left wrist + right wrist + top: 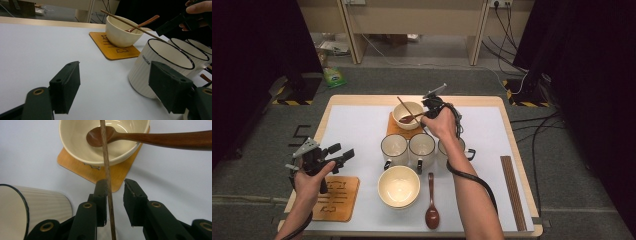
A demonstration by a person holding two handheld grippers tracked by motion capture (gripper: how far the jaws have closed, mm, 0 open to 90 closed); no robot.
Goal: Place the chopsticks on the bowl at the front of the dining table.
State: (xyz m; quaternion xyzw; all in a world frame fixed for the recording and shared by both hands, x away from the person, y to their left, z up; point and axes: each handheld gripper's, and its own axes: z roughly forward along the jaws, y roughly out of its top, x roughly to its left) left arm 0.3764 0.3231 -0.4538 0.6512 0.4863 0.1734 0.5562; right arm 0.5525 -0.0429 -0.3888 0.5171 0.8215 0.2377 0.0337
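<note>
Chopstick (107,170) is lying between the jaws of the right gripper (115,192), slanting up across the rim of the far bowl (408,114). Those jaws are standing slightly apart: the stick is resting against the inner face of one of them, with a clear gap to the other, so they are not clamping it. In the high view the right gripper (430,106) is hovering just beside that bowl, near the back of the desk (357,125).

The far bowl is sitting on an orange coaster (120,173), and a brown spoon (150,138) is leaning in it with its head inside and its handle sticking out over the rim.

The left gripper (341,152) is hanging over the desk's left side, well apart from the bowl, its jaws spread wide and holding nothing. Its own view is looking past a white mug (160,66) toward the bowl.

Three mugs are standing in a row at the middle of the desk, with a second bowl (398,186) and a second spoon (432,202) in front of them.
</note>
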